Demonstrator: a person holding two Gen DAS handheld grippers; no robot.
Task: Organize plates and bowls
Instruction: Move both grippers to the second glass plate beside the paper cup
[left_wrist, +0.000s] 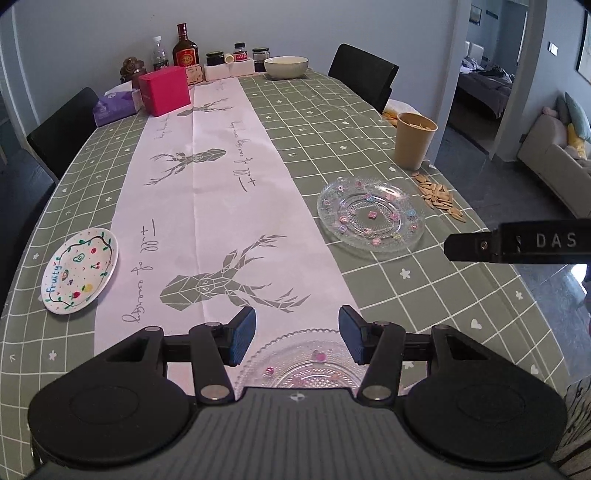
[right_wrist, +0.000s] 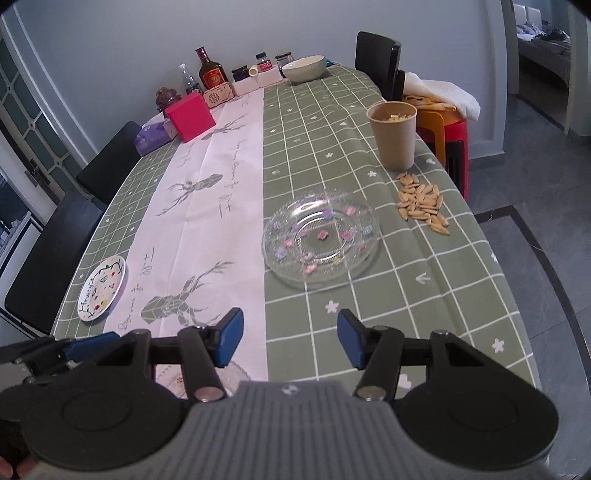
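Note:
My left gripper (left_wrist: 297, 332) stands open, empty, just above the near clear glass plate (left_wrist: 295, 363) with small coloured flowers, which lies on the white runner at the table's front edge. A second glass plate (left_wrist: 371, 214) (right_wrist: 319, 240) lies on the green cloth further right. My right gripper (right_wrist: 290, 338) is open, empty, over the cloth short of that plate; one of its black fingers (left_wrist: 472, 245) shows in the left wrist view. A white painted fruit plate (left_wrist: 81, 271) (right_wrist: 101, 288) sits far left. A pale bowl (left_wrist: 286, 66) (right_wrist: 304, 68) stands at the far end.
A tan cup (right_wrist: 393, 134) of seeds and a loose heap of seeds (right_wrist: 423, 203) lie near the right edge. A pink box (left_wrist: 166, 90), a tissue pack, bottles and jars crowd the far end. Black chairs line the left side; stacked stools (right_wrist: 447, 129) stand to the right.

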